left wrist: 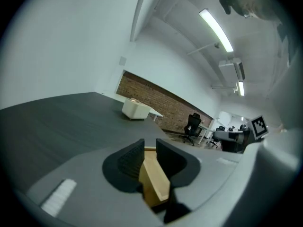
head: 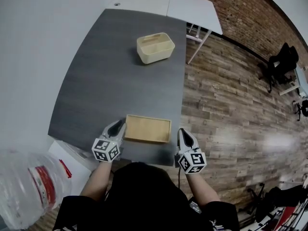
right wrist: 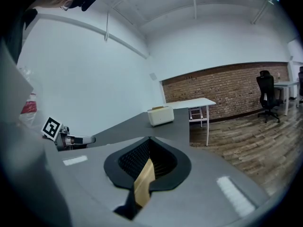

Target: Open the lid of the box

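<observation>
Two claws sit at the near edge of the dark grey surface (head: pixel 96 81), one at each end of a flat wooden box (head: pixel 148 128). The person (head: pixel 144 196), in dark clothing, stands right against that edge with both forearms reaching forward. A large clear water jug (head: pixel 29 189) with a red label shows at the lower left, off the surface.

The left claw (head: pixel 118 127) meets the box's left end. In the left gripper view a thick piece of the pale wood fills the gap between its black pads, so it is clamped on the box. The right claw (head: pixel 183 134) is by the box's right end, close to the surface's right edge. In the right gripper view its jaws are pressed almost together, pinching a thin strip of the same wood.

The box lies with its long side along the near edge, and from above its top looks flat and level. Whether the lid has lifted at all cannot be told.

Well beyond it, near the far end of the surface, stands a cream container (head: pixel 155 47) with a centre divider. Past that, a white table (head: pixel 168 1) butts against the far end. Plank flooring (head: pixel 226 105) runs along the right, with a black office chair (head: pixel 281 61) and a brick wall (head: pixel 250 13) farther off.
</observation>
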`<action>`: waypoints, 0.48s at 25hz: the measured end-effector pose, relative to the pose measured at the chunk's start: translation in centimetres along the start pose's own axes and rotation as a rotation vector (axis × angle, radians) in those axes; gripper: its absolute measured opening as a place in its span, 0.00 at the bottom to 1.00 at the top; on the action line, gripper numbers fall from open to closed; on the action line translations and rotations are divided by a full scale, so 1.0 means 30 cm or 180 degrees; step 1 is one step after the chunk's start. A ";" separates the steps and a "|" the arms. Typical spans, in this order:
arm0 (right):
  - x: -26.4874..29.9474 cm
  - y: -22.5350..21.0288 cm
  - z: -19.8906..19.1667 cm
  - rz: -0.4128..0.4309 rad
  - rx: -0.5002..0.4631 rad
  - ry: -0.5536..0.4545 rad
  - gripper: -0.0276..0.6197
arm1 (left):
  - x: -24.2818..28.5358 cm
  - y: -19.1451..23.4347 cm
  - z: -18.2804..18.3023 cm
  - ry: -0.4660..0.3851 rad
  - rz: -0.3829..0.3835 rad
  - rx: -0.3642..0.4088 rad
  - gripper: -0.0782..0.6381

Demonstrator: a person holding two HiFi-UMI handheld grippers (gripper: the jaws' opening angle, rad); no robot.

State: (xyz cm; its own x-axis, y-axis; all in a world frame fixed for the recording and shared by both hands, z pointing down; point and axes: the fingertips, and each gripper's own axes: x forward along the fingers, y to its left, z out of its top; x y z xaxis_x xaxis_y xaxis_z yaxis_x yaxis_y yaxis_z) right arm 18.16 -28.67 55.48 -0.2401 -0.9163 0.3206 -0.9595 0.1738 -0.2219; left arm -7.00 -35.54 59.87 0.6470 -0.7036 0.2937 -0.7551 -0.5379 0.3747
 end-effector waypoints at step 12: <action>0.033 0.009 -0.098 -0.0179 0.0111 0.0259 0.05 | 0.054 0.038 -0.090 0.0322 -0.0076 -0.0260 0.24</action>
State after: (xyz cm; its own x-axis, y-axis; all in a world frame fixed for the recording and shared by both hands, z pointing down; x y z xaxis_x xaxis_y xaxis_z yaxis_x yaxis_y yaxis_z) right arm 17.23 -28.48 58.45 -0.1986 -0.8916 0.4069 -0.9664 0.1090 -0.2329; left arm -6.52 -36.04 63.14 0.6752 -0.6385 0.3694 -0.7309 -0.5116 0.4517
